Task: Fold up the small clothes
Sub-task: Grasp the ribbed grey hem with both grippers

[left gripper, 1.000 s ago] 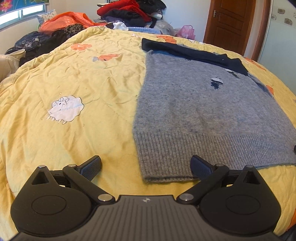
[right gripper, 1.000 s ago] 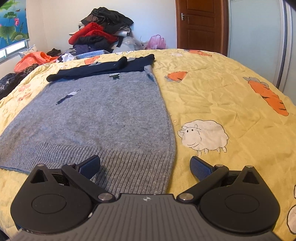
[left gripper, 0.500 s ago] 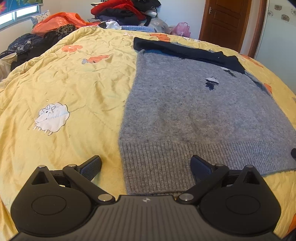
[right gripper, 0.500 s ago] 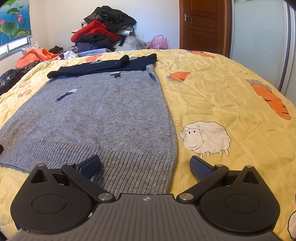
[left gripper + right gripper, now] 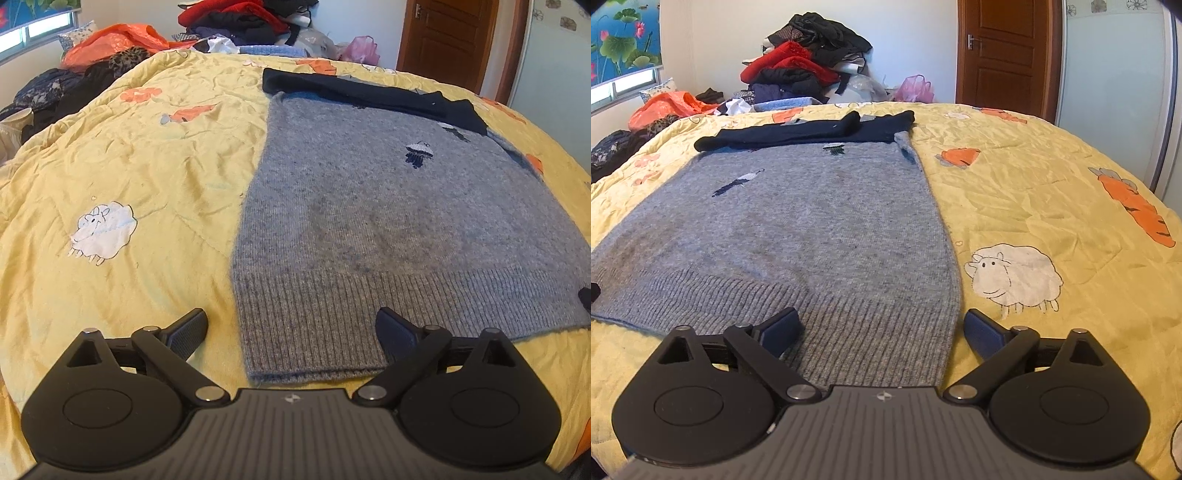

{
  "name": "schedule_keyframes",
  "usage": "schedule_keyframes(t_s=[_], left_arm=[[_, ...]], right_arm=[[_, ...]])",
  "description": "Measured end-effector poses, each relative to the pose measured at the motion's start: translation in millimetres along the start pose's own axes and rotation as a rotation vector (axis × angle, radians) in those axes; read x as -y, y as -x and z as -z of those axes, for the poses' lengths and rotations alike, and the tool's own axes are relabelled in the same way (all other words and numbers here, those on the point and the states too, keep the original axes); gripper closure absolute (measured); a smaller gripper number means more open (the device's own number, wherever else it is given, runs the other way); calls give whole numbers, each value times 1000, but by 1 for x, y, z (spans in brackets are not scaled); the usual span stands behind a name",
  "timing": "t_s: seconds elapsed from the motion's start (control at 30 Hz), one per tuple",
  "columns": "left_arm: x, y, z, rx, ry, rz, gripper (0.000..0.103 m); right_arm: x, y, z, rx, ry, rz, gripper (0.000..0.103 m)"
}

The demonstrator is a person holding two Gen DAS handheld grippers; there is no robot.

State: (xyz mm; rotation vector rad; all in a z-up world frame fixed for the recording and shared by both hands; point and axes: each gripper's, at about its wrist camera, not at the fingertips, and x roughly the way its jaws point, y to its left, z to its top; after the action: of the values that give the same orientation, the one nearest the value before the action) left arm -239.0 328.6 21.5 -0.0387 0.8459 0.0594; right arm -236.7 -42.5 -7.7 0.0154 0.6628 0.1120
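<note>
A grey knit sweater (image 5: 388, 221) (image 5: 798, 229) lies flat on the yellow quilt (image 5: 129, 166), ribbed hem toward me. Its dark navy sleeves (image 5: 369, 92) (image 5: 805, 131) lie folded across the top. My left gripper (image 5: 291, 332) is open over the hem's left corner, one finger over the quilt, the other over the ribbing. My right gripper (image 5: 881, 328) is open over the hem's right corner, its left finger (image 5: 781, 330) above the ribbing and its right finger (image 5: 982, 332) above the quilt. Neither holds anything.
The quilt (image 5: 1052, 206) carries sheep and carrot prints. A heap of clothes (image 5: 805, 74) stands at the far end, with an orange garment (image 5: 122, 37) and dark clothes at the far left. A wooden door (image 5: 1004, 55) stands behind to the right.
Both grippers have crept forward and lower over the hem. The left one shifted left, then back a little. The sweater has not moved and both stay open.
</note>
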Motion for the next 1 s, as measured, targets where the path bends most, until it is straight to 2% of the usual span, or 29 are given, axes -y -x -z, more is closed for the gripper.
schedule_keyframes(t_s=[0.17, 0.3, 0.4, 0.5, 0.53, 0.57, 0.6, 0.67, 0.83, 1.0], left_arm=[[2, 2, -2, 9, -8, 2, 21], [5, 4, -7, 9, -16, 14, 55], [6, 4, -9, 2, -11, 19, 61], [5, 4, -9, 1, 1, 29, 66], [5, 4, -9, 2, -1, 31, 68], [5, 5, -9, 1, 2, 37, 75], [4, 5, -10, -5, 8, 48, 84], [3, 6, -11, -11, 37, 71, 89], [-2, 5, -11, -11, 61, 92, 89], [-7, 4, -11, -15, 84, 118, 91]], right_arm=[[-3, 0, -1, -4, 4, 2, 11], [-5, 2, -2, -2, 1, 4, 21], [-5, 3, -2, -3, 3, -2, 25], [-4, 4, -3, 1, -2, -12, 39], [-4, 4, -4, -2, -2, -16, 47], [-4, 4, -5, -5, -3, -18, 54], [-4, 4, -6, -8, -10, -19, 55], [-5, 3, -8, -14, -9, -25, 64], [-7, 3, -8, -13, -34, -35, 78], [-6, 3, -9, -15, -59, -40, 82]])
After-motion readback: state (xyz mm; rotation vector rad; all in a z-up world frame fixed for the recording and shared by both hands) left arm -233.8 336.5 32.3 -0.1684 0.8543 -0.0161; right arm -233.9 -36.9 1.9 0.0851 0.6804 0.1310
